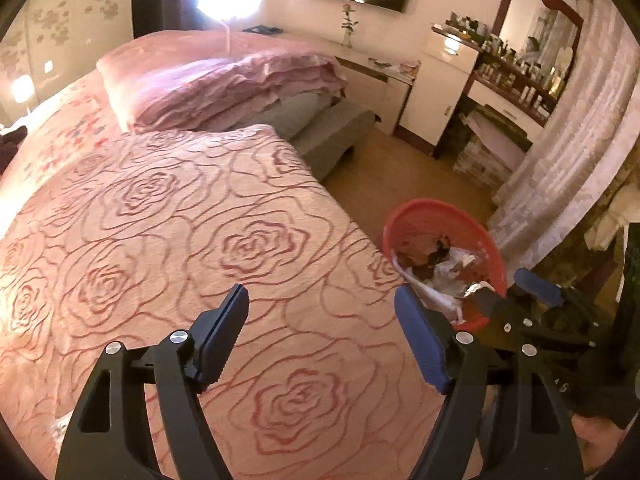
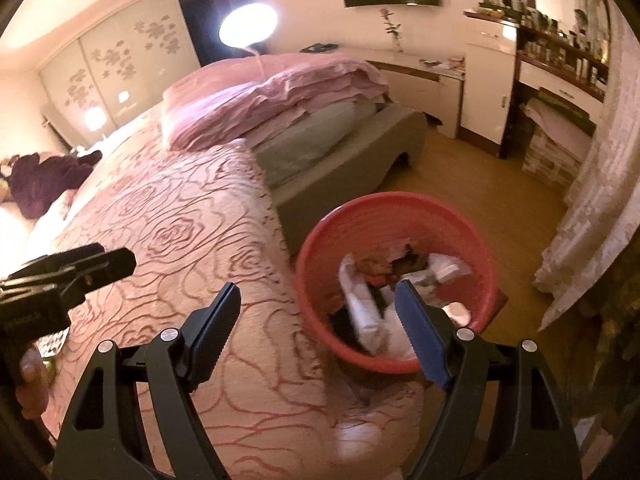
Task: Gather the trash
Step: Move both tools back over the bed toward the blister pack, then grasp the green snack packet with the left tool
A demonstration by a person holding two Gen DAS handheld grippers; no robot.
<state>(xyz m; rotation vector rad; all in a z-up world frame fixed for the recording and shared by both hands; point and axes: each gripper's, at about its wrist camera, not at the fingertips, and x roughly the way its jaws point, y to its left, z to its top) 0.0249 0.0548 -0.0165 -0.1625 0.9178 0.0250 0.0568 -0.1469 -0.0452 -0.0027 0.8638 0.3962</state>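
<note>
Bedroom floor beside rose-patterned bedspread [image 1: 180,216]: red trash bin [image 2: 320,280] nearly full. Both grippers, left gripper [image 1: 322,336] and right gripper [image 2: 318,320], are held wide, empty. Overflow or tipping is risked if more is dropped carelessly.

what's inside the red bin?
Red bin holds crumpled white paper and wrappers plus brown scraps. Anything under that pile, and the bin's bottom, is covered.

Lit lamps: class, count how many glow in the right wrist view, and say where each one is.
2. A round bright lamp glows behind the folded pink bedding; a smaller lamp glows at far left, by the wardrobe. Others may be out of view.
</note>
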